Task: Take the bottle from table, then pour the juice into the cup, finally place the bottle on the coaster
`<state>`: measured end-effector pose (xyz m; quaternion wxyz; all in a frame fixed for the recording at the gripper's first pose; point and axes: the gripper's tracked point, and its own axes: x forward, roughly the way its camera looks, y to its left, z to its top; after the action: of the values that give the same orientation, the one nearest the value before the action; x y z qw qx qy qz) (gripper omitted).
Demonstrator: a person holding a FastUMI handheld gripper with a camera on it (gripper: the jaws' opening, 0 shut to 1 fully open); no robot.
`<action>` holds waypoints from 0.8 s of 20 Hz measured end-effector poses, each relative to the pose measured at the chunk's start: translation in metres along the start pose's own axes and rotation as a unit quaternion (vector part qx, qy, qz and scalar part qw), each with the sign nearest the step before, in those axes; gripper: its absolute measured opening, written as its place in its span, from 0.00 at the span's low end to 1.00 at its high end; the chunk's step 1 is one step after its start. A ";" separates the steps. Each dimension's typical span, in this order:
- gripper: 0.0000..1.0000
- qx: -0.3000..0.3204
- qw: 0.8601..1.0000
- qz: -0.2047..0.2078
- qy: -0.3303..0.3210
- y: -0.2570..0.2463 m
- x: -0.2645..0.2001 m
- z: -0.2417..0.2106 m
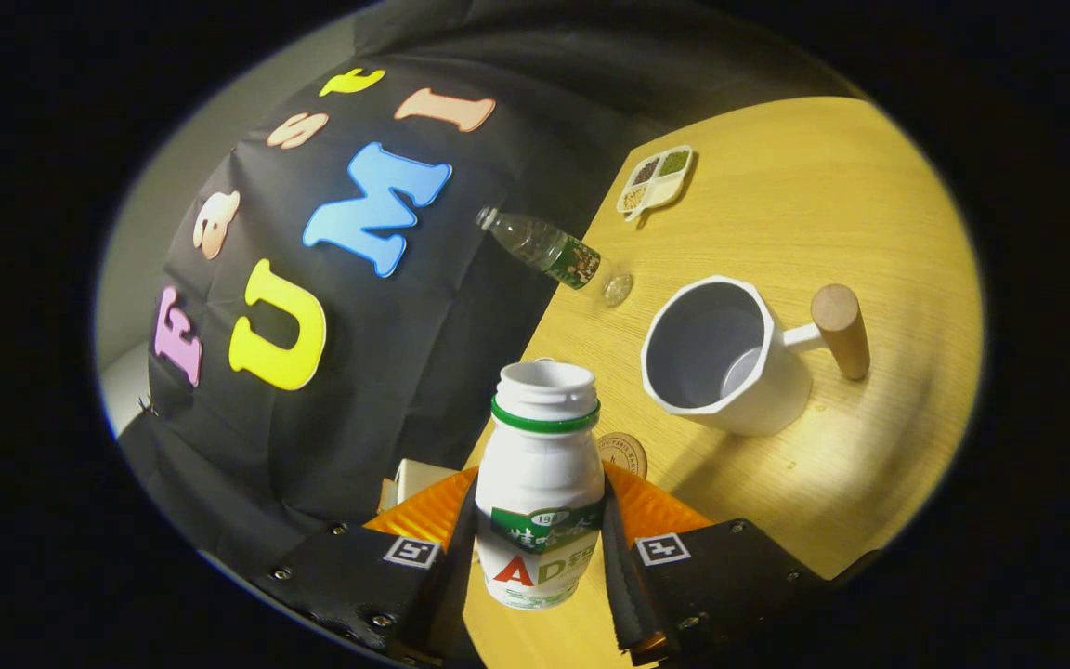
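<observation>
Yellow surface [823, 186] lay under the tilted view; hand-held gripper [540, 548] clamped the bottle [540, 465], cup [721, 358] apparently unfilled, pouring and coaster [626, 452] placement left.

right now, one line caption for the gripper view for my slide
Claw shut on the open white bottle, held tilted above the table near the empty white cup.

White bottle [540, 483] label reads "AD" in red and green; other print illegible
</observation>
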<state>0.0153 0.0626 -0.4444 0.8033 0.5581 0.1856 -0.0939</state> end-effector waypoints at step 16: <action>0.62 0.152 0.988 -0.007 0.012 0.008 0.017 0.003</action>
<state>0.0340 0.0633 -0.4431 0.7059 0.6738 0.1826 -0.1198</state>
